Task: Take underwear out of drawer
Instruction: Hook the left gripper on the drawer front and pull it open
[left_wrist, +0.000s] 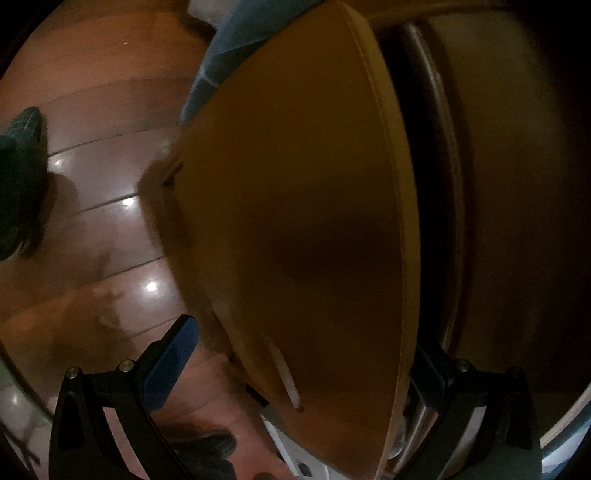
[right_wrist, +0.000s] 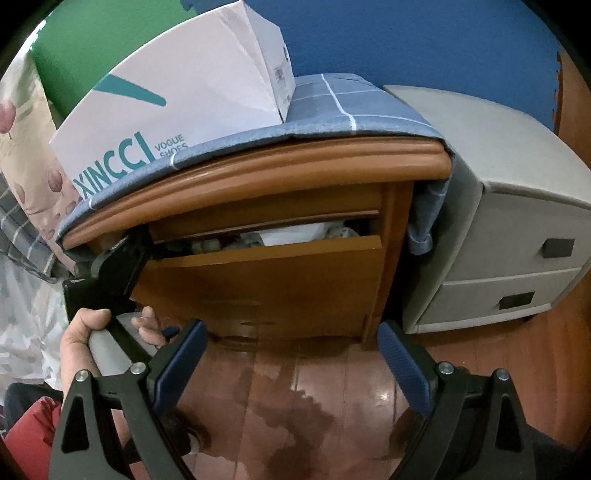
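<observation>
Fingers of my left gripper straddle the top edge of the drawer front, spread wide with one pad outside, one inside; my left hand grips its handle. My right gripper hangs spread and empty before the wooden nightstand. The drawer is only cracked open; the underwear must be among the crumpled cloth in the gap, though I can't pick it out. I should pull straight and level, widening the gap before reaching in. The shoebox on top reads "XINCCI VOGUE SHOES".
</observation>
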